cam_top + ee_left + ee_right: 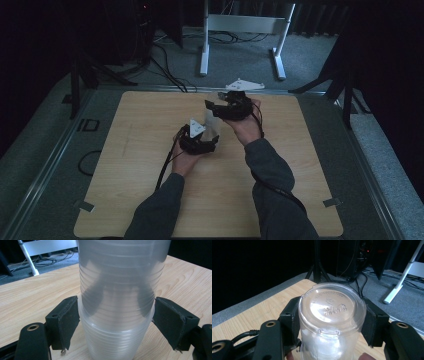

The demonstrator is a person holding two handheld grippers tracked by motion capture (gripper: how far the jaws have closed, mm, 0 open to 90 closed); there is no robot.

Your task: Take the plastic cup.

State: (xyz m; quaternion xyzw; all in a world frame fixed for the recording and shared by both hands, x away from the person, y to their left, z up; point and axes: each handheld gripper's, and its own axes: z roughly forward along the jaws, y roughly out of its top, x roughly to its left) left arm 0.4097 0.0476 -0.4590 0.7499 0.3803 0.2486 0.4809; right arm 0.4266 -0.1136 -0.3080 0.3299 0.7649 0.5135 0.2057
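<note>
Two grippers: left gripper (pixel 212 143), right gripper (pixel 209 104). Two hands, two dark sleeves. One stack of clear plastic cups (pixel 117 302); the cups are nested, ribbed rims overlapping, too many and too blurred to count singly. One upturned cup base (pixel 332 305) tops the stack. One wooden table (pixel 140 165). One white desk frame (pixel 240 25) behind it, with two legs. Several floor cables, number unclear.

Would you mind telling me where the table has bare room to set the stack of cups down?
The table is bare left of the left tongs, right of the right forearm, and along the near edge. It is crowded mid-table around the stack of clear plastic cups.
</note>
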